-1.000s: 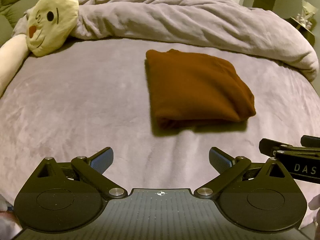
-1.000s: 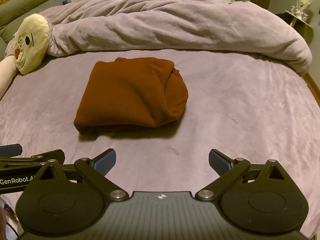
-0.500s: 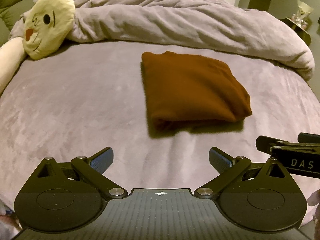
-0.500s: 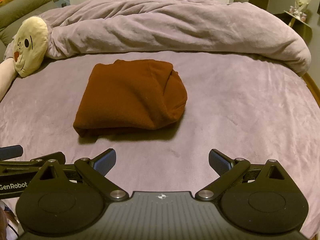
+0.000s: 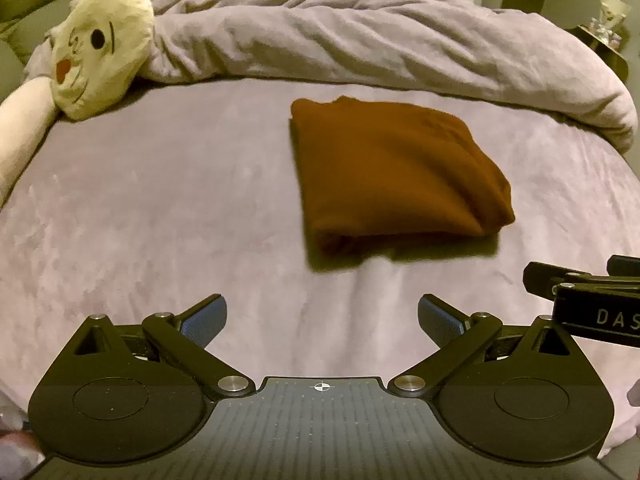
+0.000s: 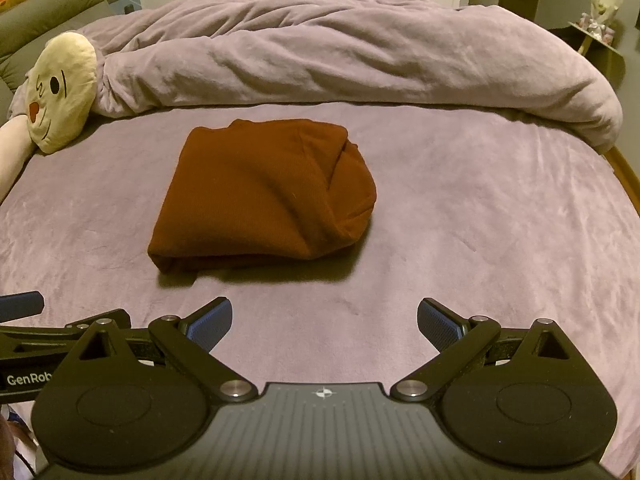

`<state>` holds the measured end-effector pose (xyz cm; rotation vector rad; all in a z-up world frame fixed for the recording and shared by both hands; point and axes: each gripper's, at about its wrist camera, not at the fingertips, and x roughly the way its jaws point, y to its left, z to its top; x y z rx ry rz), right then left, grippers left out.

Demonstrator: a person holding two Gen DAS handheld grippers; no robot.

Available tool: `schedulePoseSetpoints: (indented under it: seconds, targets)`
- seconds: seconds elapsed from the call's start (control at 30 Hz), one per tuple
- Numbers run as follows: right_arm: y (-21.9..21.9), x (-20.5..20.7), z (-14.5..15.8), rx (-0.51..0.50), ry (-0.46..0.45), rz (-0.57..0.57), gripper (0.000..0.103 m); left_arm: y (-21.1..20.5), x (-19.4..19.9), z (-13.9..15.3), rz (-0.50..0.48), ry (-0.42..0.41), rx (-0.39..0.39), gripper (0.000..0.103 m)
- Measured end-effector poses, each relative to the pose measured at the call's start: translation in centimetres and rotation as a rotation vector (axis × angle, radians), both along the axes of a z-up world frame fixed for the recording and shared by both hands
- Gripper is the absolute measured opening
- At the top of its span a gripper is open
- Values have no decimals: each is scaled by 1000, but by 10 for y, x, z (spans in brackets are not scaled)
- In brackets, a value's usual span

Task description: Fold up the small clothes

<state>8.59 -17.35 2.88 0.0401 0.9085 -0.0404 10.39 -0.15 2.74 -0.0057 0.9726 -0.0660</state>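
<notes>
A brown garment [image 5: 396, 176] lies folded into a thick rectangle on the mauve bed cover; it also shows in the right wrist view [image 6: 264, 196]. My left gripper [image 5: 322, 320] is open and empty, held near the bed's front edge, short of the garment. My right gripper [image 6: 324, 322] is open and empty too, also short of the garment's near edge. Each gripper shows at the side of the other's view, the right one [image 5: 580, 300] and the left one [image 6: 48, 336].
A bunched mauve duvet [image 6: 340, 56] runs across the back of the bed. A cream plush pillow with a face [image 5: 100, 52] lies at the back left. The bed cover [image 6: 480, 216] is flat around the garment. A side table [image 6: 596, 36] stands at the far right.
Both grippers have drawn back slightly from the folded garment, so it sits a little farther up in both views. The garment has not moved and both grippers stay open.
</notes>
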Motion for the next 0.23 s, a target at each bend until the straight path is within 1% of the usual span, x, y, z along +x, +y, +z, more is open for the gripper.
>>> schedulePoseSetpoints:
  seconds: [0.23]
  targets:
    - [2, 0, 2, -12, -3, -2, 99, 2, 0, 0, -8, -1, -11, 103]
